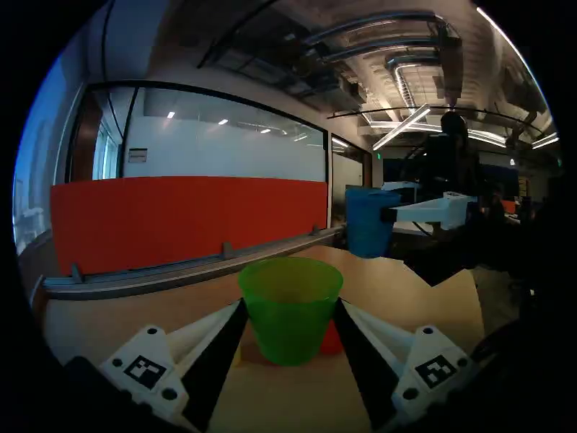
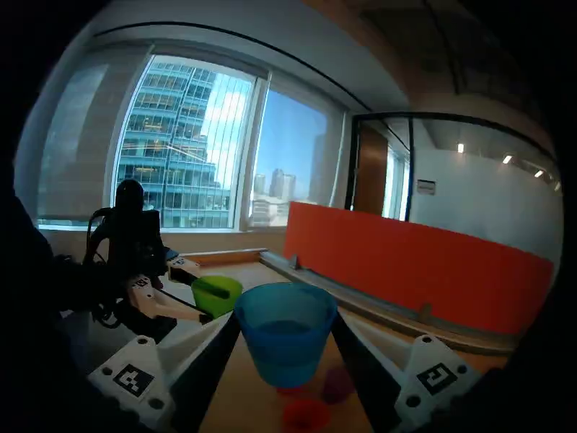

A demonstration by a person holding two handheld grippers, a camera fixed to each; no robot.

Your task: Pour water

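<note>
Pale wooden tabletop (image 1: pixel 411 281) runs to an orange partition (image 1: pixel 187 216). Left gripper (image 1: pixel 291 312) reaches out level, both fingers clamping an upright green cup (image 1: pixel 291 328) at lower centre. Right gripper (image 2: pixel 285 325) squeezes the blue cup (image 2: pixel 285 346), which has water (image 2: pixel 285 326) inside, over blurred red shapes (image 2: pixel 306 413). Bare tabletop lies between the two cups.

Light wooden table (image 1: pixel 404 289), bare tan top. I see a red object (image 2: pixel 304 415) and a purple object (image 2: pixel 337 382) lying on it, close together. Grey rail (image 1: pixel 180 270) runs along its far edge.
</note>
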